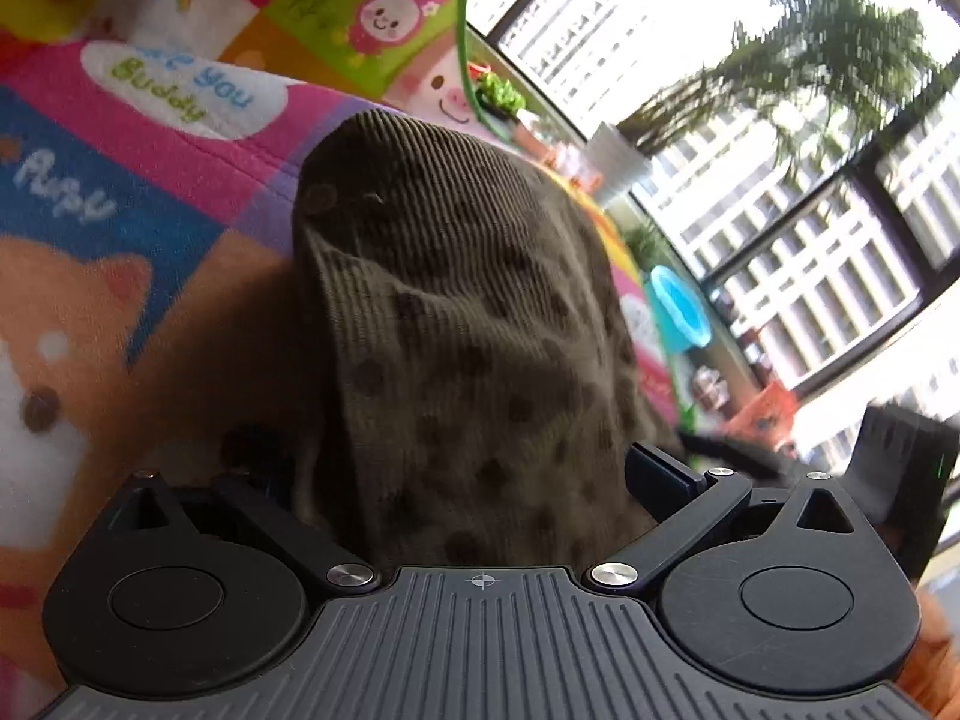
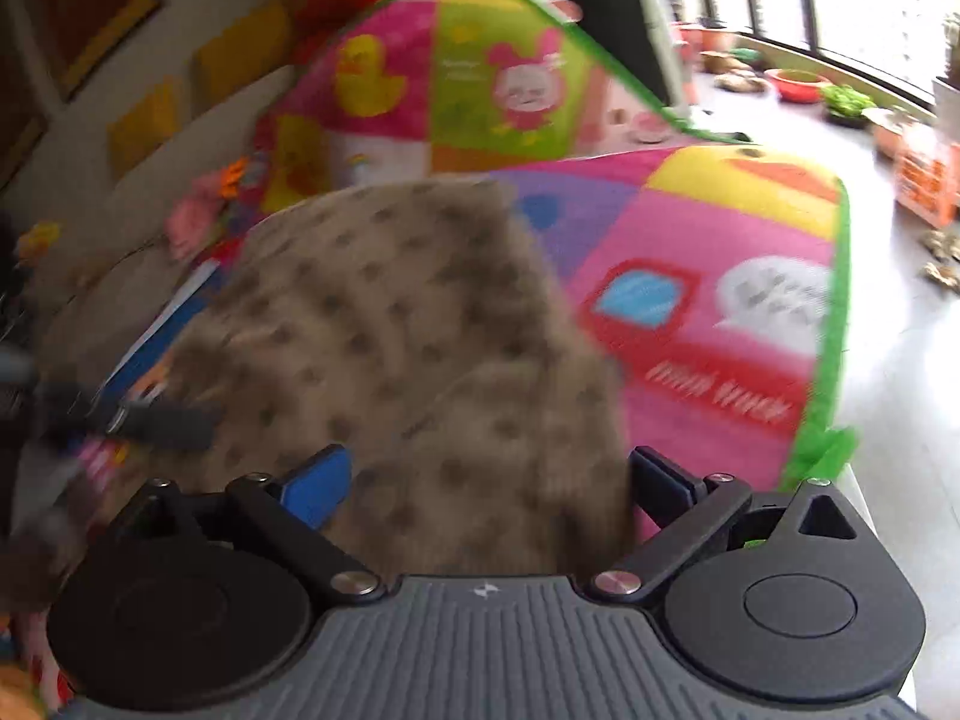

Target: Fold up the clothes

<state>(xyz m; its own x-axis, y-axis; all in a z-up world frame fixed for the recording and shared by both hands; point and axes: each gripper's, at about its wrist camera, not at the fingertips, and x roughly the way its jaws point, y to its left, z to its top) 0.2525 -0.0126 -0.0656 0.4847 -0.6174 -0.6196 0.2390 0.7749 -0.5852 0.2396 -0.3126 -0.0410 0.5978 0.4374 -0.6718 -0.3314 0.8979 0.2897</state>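
Note:
An olive-brown ribbed garment with dark dots point(image 1: 456, 324) hangs bunched between my left gripper's point(image 1: 480, 480) fingers and covers them; the jaws stand fairly wide around the cloth. In the right wrist view the same garment point(image 2: 414, 360) spreads from my right gripper point(image 2: 486, 480) over the colourful cartoon blanket point(image 2: 708, 276). The blue-padded fingers point(image 2: 318, 489) stand wide with cloth heaped between them. The left gripper's finger point(image 2: 162, 420) shows at the left, on the garment's edge. The view is blurred.
The cartoon blanket point(image 1: 150, 138) covers the surface, its green-trimmed edge point(image 2: 834, 360) dropping off at the right. Large windows point(image 1: 810, 240), potted plants point(image 2: 846, 99) and an orange box point(image 2: 924, 180) stand beyond. A wall with frames point(image 2: 90, 12) is at the left.

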